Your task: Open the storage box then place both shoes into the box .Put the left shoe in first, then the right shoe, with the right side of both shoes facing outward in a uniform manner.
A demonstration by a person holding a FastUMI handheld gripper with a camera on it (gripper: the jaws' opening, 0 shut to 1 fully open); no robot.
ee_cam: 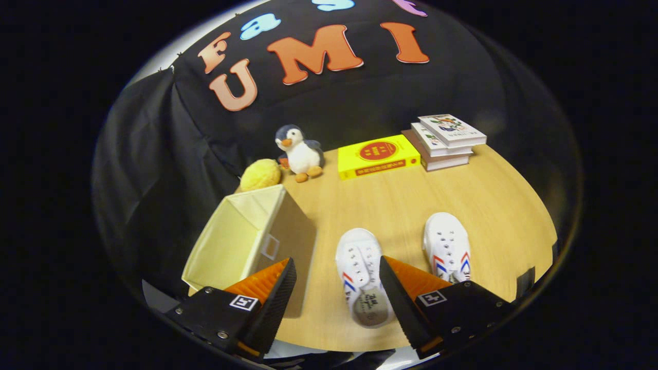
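Observation:
A beige fabric storage box (241, 241) stands open on the wooden table (390, 205), just beyond my left finger (267, 288). Two white canvas shoes with red and blue stripes lie with toes pointing away. One shoe (360, 272) rests between the fingers, close against the right finger (411, 288). The other shoe (446, 245) lies beyond the right finger, partly hidden by it. My gripper (336, 280) is open and hovers above the table, holding nothing.
At the table's far side sit a yellow plush ball (261, 174), a penguin toy (298, 153), a yellow book (378, 155) and a stack of three books (444, 141). Bare wood lies between the shoes and the books.

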